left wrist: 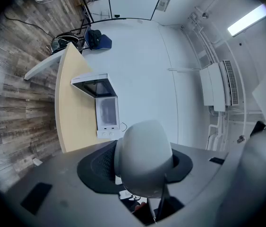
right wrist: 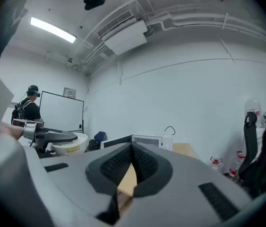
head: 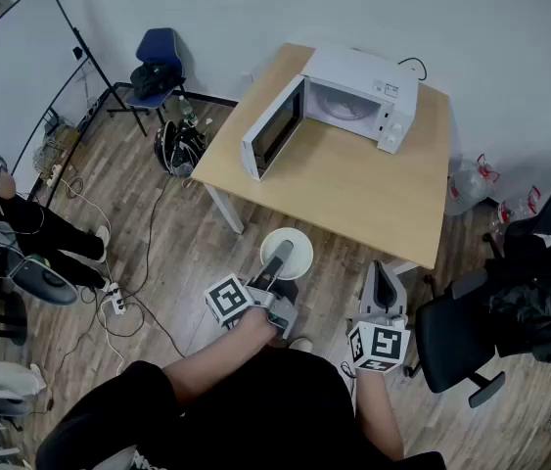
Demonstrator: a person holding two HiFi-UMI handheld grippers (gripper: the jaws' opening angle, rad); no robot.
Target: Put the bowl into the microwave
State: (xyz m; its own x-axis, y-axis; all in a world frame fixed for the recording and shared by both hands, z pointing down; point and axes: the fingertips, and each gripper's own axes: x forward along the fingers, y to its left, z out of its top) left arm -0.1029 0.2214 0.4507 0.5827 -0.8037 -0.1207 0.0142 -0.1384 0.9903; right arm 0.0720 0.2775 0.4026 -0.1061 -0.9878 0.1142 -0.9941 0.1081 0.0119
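Carry round white bowl [head: 300, 245] level, rim pinched by left gripper [head: 280, 254], into open-doored white microwave [head: 358, 94]; jaws of right gripper [head: 381, 284] pressed together.

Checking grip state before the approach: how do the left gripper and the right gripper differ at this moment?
The left gripper is clamped on the rim of the white bowl; the right gripper holds nothing, its jaws together. The left gripper angles in toward the middle, while the right gripper points straight ahead. Both are held in the air short of the table, facing the open microwave.
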